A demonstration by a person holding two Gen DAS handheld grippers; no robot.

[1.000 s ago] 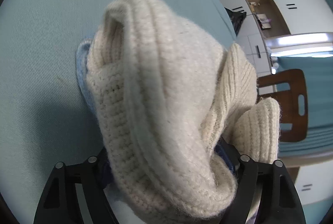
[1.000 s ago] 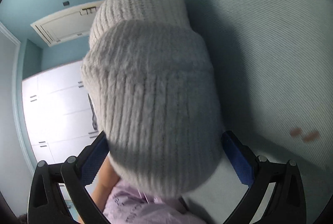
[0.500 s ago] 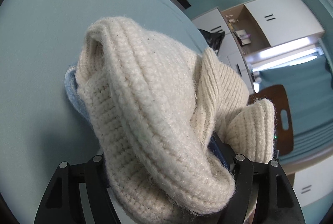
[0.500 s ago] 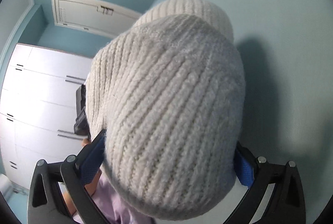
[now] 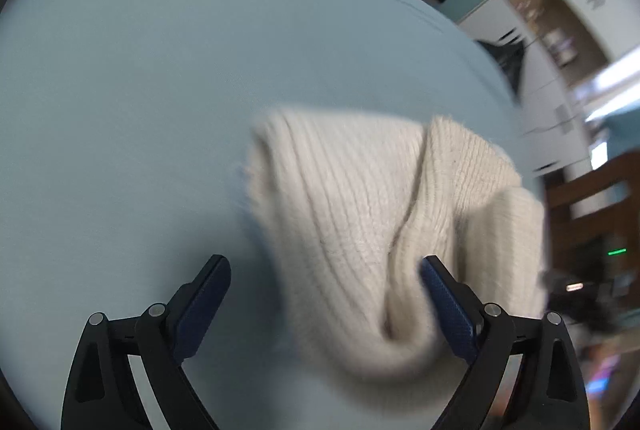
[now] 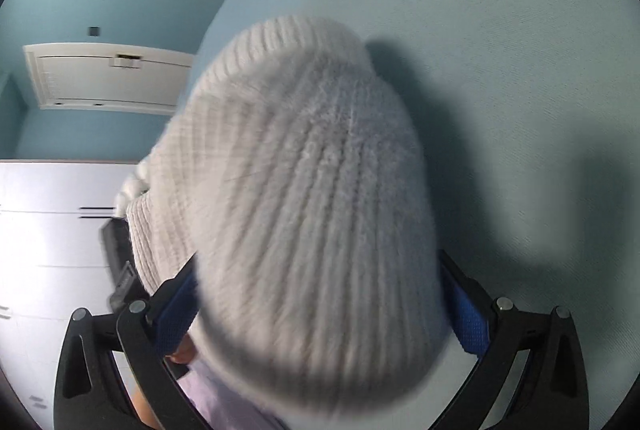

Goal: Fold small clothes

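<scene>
Fingers of the left gripper (image 5: 326,282) are standing wide apart, having just been opening; the cream knit garment (image 5: 384,230) is lying between them, brushing the right-hand pad, the other pad clear. Those of the right gripper (image 6: 316,294) are bracketing the same knit (image 6: 304,214), apparently clasping it, though blur is hiding the contact. It is hanging bunched over the pale blue table (image 5: 140,90), so folding is looking unfinished. Counting: one garment, two grippers.
</scene>
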